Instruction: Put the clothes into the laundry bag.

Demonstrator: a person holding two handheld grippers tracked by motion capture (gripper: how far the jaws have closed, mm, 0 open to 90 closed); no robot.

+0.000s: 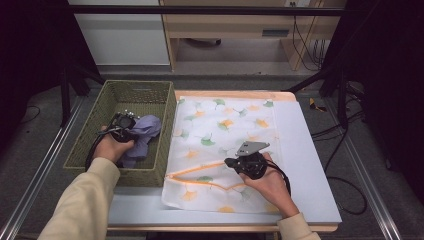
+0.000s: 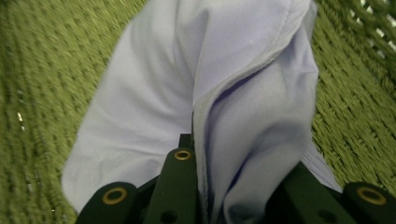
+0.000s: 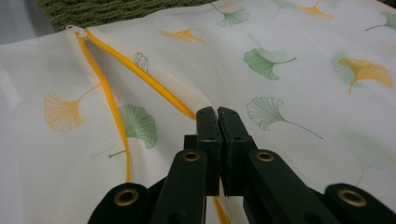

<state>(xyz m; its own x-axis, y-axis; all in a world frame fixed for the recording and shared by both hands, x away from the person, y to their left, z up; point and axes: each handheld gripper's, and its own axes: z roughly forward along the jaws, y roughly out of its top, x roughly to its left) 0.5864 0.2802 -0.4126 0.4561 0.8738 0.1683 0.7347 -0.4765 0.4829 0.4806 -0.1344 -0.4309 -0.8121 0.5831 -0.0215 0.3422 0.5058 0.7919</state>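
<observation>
This looks like a lab or recording room rather than a home: the table (image 1: 310,150) stands inside a dark metal frame (image 1: 200,10) with rails along the grey floor. Loose cables (image 1: 345,190) trail there, and a plain wooden desk (image 1: 235,30) stands behind

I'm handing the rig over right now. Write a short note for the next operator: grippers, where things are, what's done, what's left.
Left gripper: in the green basket, jaws shut on the lilac cloth.
Right gripper: shut on the edge of the mesh bag at its orange zipper, holding the opening.
Done: bag flat on the table, zipper open, cloth gripped.
Left: lift the cloth out of the basket, probably put it into the bag, then zip up.
</observation>
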